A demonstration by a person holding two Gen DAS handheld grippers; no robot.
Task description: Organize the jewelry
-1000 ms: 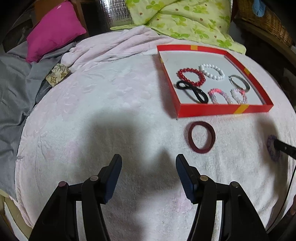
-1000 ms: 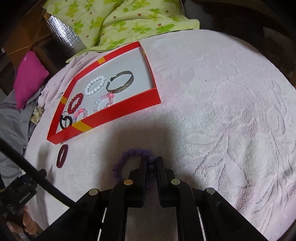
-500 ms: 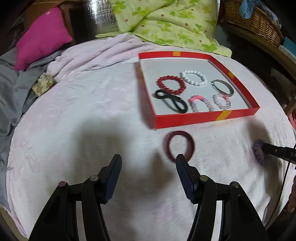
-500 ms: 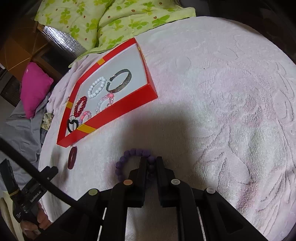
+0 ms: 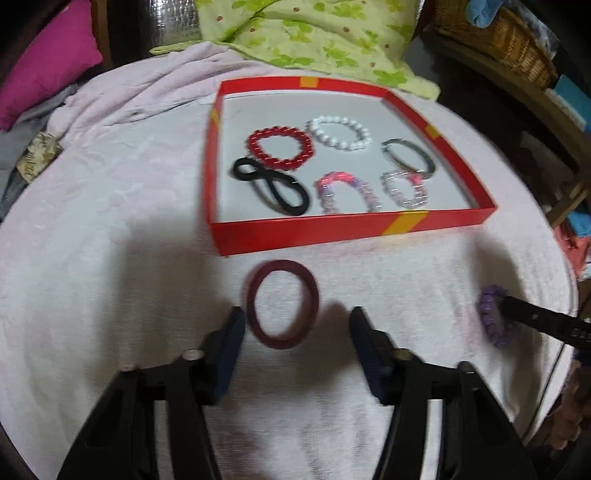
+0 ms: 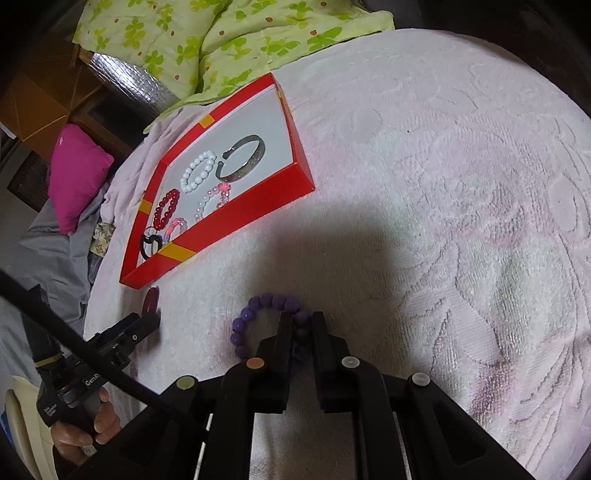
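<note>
A red tray [image 5: 332,225] [image 6: 236,218] lies on the pale pink blanket and holds several bracelets and a black hair tie [image 5: 273,184]. A dark red hair band [image 5: 282,304] lies flat just in front of the tray; it also shows in the right wrist view [image 6: 151,300]. My left gripper [image 5: 297,321] is open, its fingertips on either side of the band's near half. My right gripper [image 6: 302,325] is shut on a purple bead bracelet [image 6: 258,314], which also shows in the left wrist view [image 5: 489,314].
The pink blanket [image 6: 443,184] covers a round surface. A green floral pillow [image 5: 314,33] lies behind the tray, a magenta cushion [image 5: 48,62] and grey cloth at far left, a wicker basket [image 5: 498,40] at far right. My left gripper [image 6: 144,321] shows in the right wrist view.
My left gripper has moved right and forward, so the dark red band now sits between its open fingers. My right gripper stays shut on the purple bracelet.
</note>
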